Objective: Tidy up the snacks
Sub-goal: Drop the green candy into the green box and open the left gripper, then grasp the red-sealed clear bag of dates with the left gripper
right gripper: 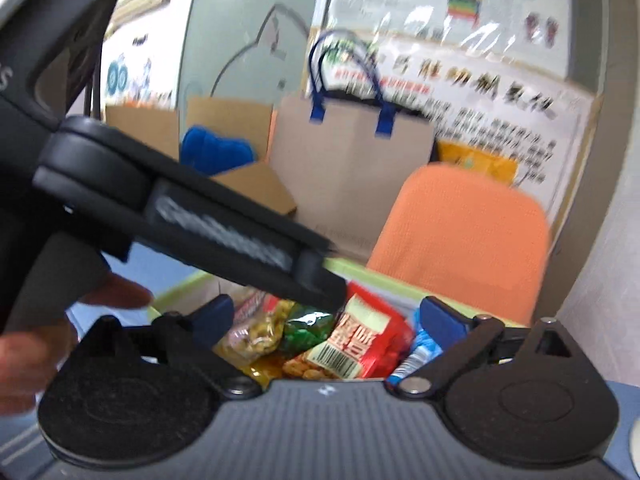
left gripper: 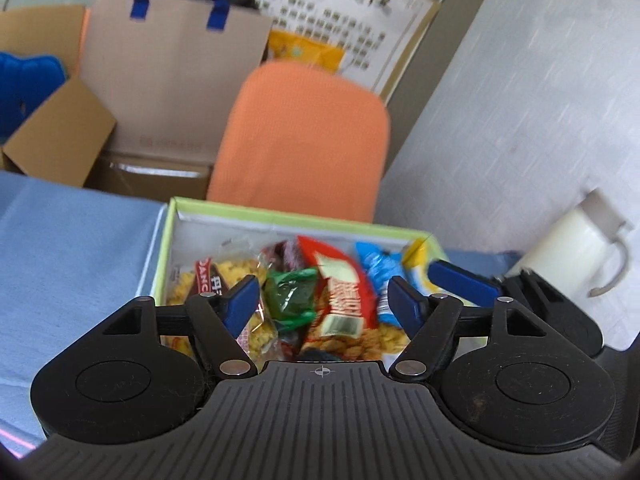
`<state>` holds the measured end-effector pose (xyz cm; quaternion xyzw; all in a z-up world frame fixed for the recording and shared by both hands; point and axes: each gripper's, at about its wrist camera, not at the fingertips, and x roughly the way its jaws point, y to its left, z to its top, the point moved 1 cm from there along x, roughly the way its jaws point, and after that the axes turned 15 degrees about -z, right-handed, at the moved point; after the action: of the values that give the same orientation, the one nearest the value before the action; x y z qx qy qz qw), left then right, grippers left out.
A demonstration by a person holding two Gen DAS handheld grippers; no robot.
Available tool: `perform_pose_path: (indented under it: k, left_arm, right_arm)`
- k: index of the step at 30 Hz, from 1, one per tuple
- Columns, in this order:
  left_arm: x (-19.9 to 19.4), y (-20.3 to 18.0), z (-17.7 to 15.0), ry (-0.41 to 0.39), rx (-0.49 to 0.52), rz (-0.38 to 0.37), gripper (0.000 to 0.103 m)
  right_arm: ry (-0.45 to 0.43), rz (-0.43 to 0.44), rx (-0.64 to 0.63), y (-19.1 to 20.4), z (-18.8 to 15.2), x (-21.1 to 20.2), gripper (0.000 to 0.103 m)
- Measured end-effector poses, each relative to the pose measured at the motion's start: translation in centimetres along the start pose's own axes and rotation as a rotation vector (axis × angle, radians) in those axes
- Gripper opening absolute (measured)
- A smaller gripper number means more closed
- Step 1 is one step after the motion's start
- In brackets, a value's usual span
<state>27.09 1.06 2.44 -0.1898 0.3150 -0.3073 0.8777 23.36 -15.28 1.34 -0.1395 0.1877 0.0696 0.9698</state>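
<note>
Left gripper: fingers spread, empty, over the snacks.
Right gripper: fingers spread, empty; the left one's black body crosses its view.
Snacks: red packet, green packet, inside green-rimmed box.
Beyond: orange chair, paper bag, white mug.

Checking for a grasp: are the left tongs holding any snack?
No, the left tongs are open and empty above the snack box.

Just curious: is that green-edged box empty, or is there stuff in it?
Not empty. The box has no lid on and holds several snack packets, among them a red packet and a green one.
</note>
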Motion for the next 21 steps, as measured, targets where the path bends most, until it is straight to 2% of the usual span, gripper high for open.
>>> perform_pose_path:
  k: [3, 7, 10, 12, 16, 19, 21]
  left_arm:
    - [-3.7, -0.3, -0.7, -0.067, 0.008, -0.011, 0.077]
    - [-7.1, 1.3, -3.7, -0.077, -0.007, 0.005, 0.078]
    - [-7.4, 3.7, -6.6, -0.010, -0.058, 0.037, 0.078]
    - [-6.7, 5.6, -8.2, 0.060, -0.124, 0.069, 0.071]
    - [-4.7, 7.7, -9.7, 0.138, -0.222, 0.023, 0.067]
    - [-3.1, 7.6, -9.2, 0.168, -0.175, 0.030, 0.061]
    - [-2.4, 7.0, -9.1, 0.216, -0.132, 0.014, 0.043]
  right_arm:
    - [-0.017, 0.032, 0.036, 0.5, -1.1, -3.3, 0.102]
    - [0.077, 0.135, 0.075, 3.0, -4.4, -4.3, 0.102]
    - [0.183, 0.190, 0.069, 5.7, -7.2, -3.2, 0.102]
    - [0.228, 0.221, 0.072, 7.0, -8.3, -2.4, 0.102]
    - [0.267, 0.267, 0.058, 8.7, -9.1, -0.8, 0.102]
    - [0.296, 0.262, 0.034, 9.3, -9.3, 0.1, 0.102]
    - [0.307, 0.295, 0.036, 9.5, -9.3, 0.1, 0.102]
